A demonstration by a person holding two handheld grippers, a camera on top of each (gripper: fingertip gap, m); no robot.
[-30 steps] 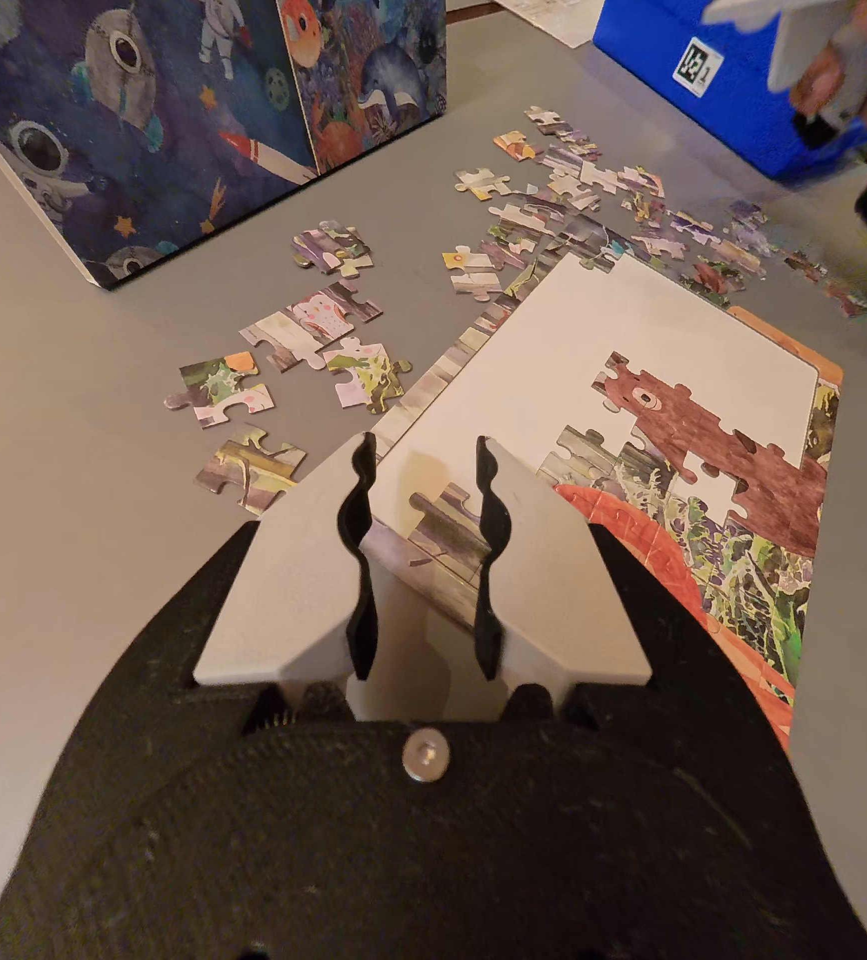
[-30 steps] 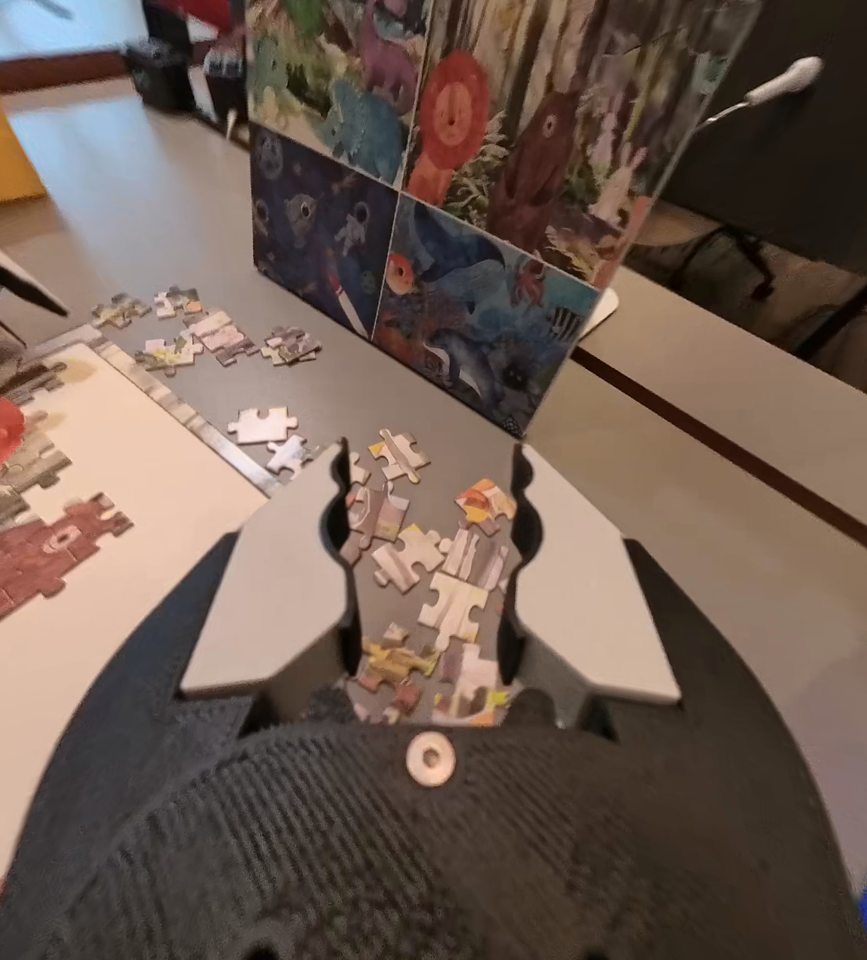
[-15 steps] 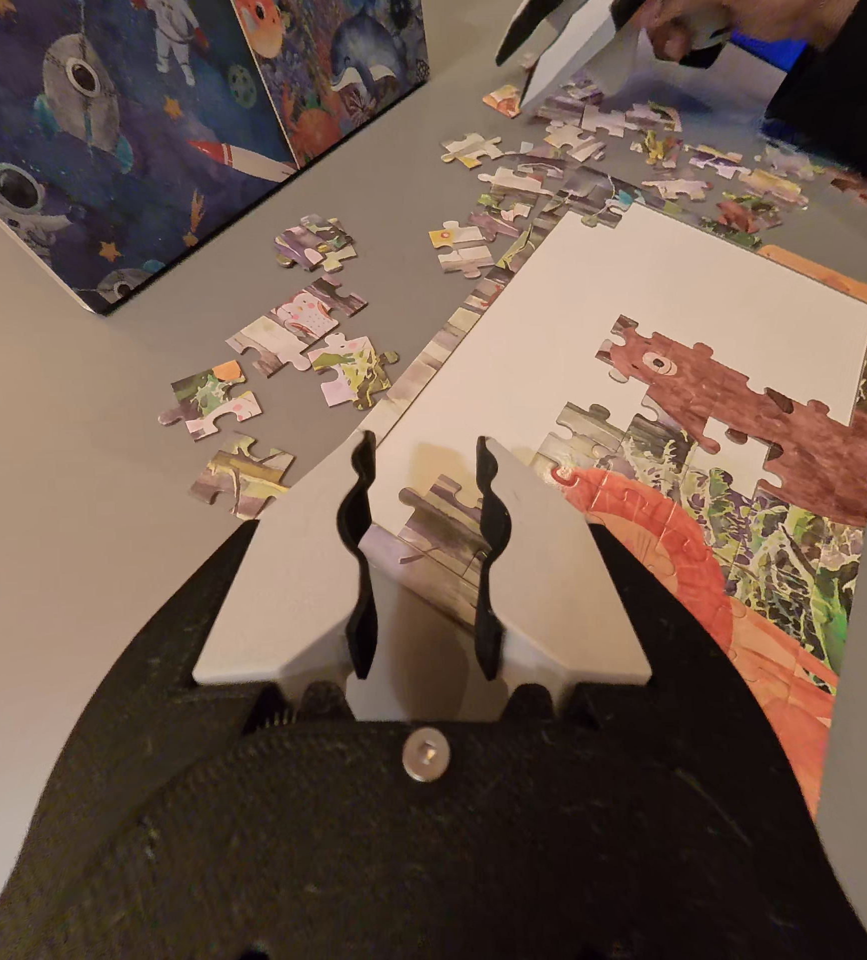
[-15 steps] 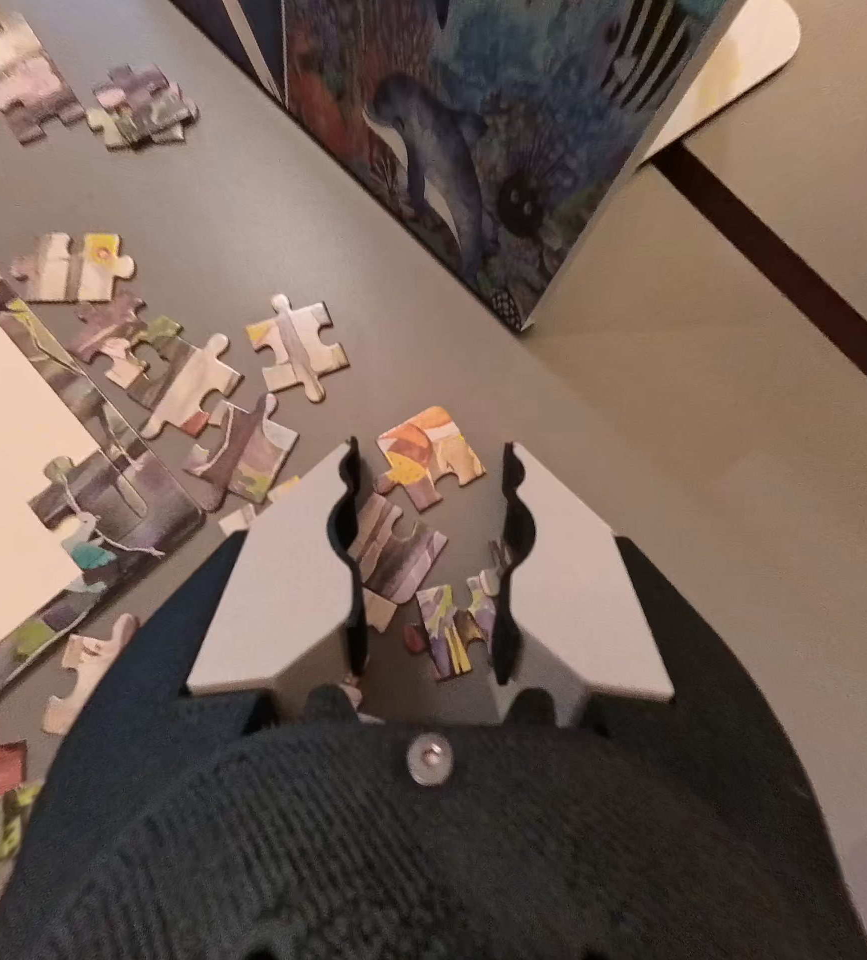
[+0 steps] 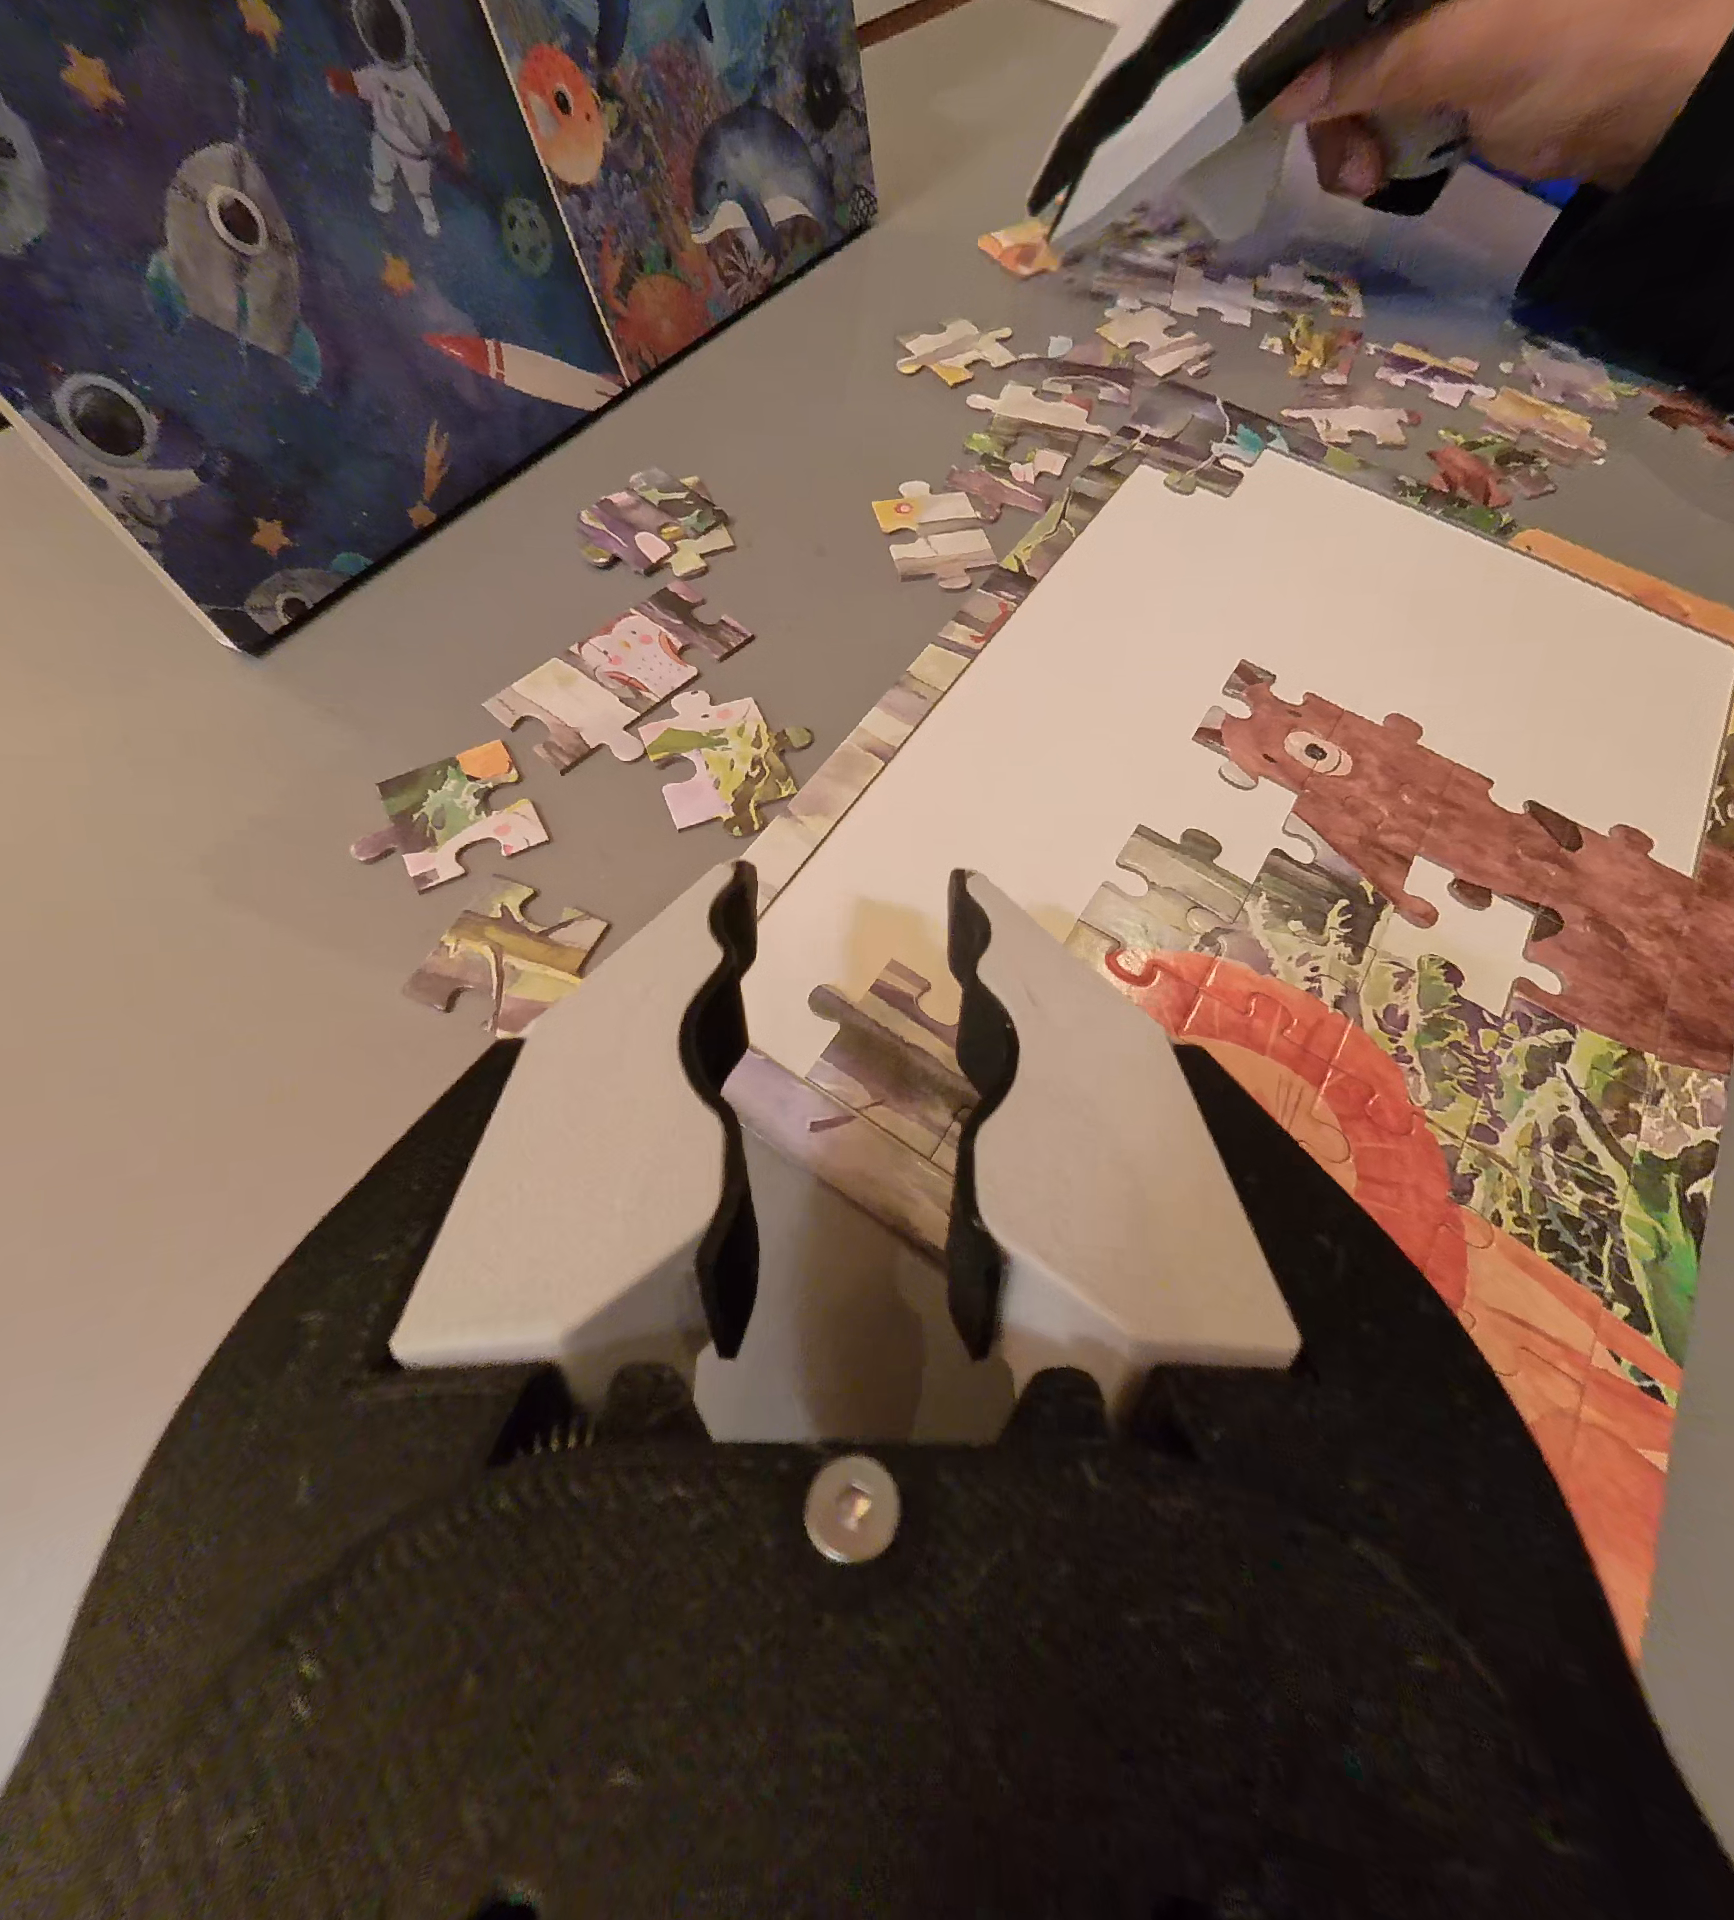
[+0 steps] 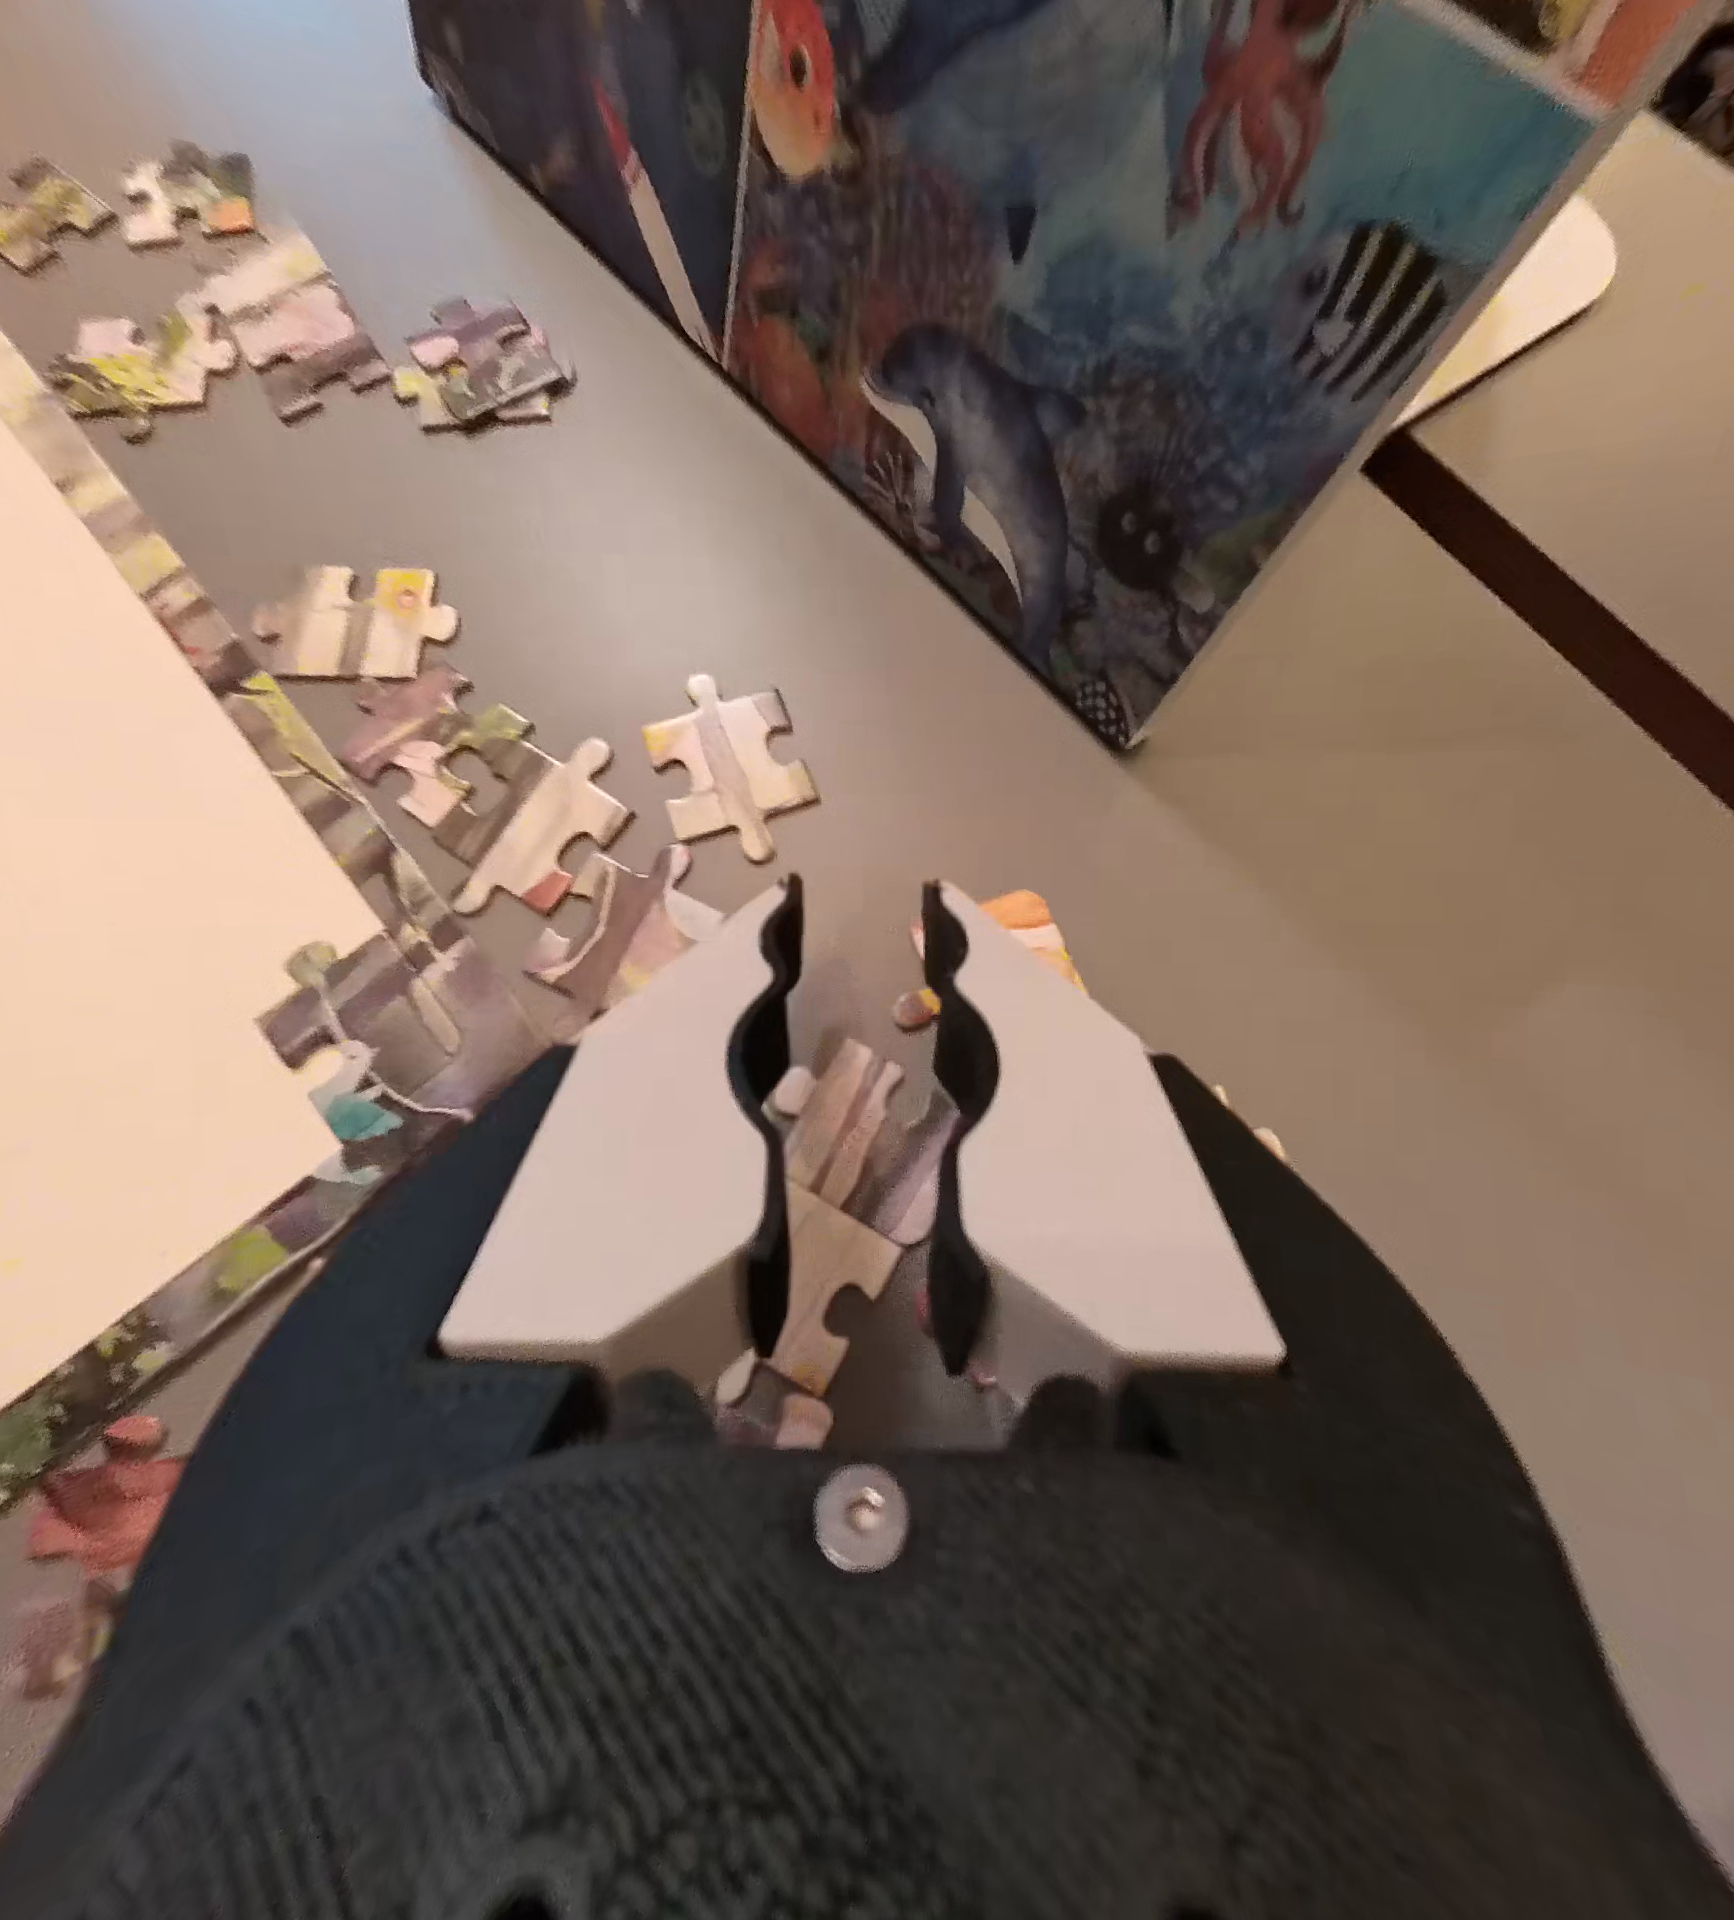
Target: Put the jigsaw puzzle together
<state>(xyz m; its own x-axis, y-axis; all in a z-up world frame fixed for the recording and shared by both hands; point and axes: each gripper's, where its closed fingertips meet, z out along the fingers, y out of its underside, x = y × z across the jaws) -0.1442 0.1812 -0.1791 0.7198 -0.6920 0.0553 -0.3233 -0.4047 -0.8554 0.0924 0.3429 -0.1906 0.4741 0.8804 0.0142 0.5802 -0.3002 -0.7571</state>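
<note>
The puzzle tray (image 5: pixel 1206 582) lies on the grey table with a brown bear (image 5: pixel 1528 831), an orange lion (image 5: pixel 1289 1049) and green foliage assembled; its far part is bare white. My left gripper (image 5: pixel 850 894) is open and empty above the tray's near left corner. Loose pieces (image 5: pixel 697 748) lie left of the tray and more beyond it (image 5: pixel 1154 353). My right gripper (image 6: pixel 861 899) is open with a narrow gap, low over loose pieces (image 6: pixel 530 810). A grey-purple piece (image 6: pixel 863 1132) shows between its fingers. An orange piece (image 6: pixel 1024 914) is partly hidden behind its right finger. The right gripper also shows in the left wrist view (image 5: pixel 1102 177).
The puzzle box (image 5: pixel 323 260) with space and sea pictures stands at the far left, and shows just beyond the pieces in the right wrist view (image 6: pixel 1102 312). A dark gap (image 6: pixel 1621 665) separates this table from another one. A person's hand (image 5: pixel 1465 94) holds the right gripper. The left gripper's tips are roughly 30 cm from the right gripper's. My left gripper is the nearer one to the orange lion (image 5: pixel 1289 1049): about 8 cm, against 30 cm.
My right gripper has dropped low over the loose pieces beside the box and its jaws have narrowed. My left gripper has stayed over the tray corner, shifting only slightly.
</note>
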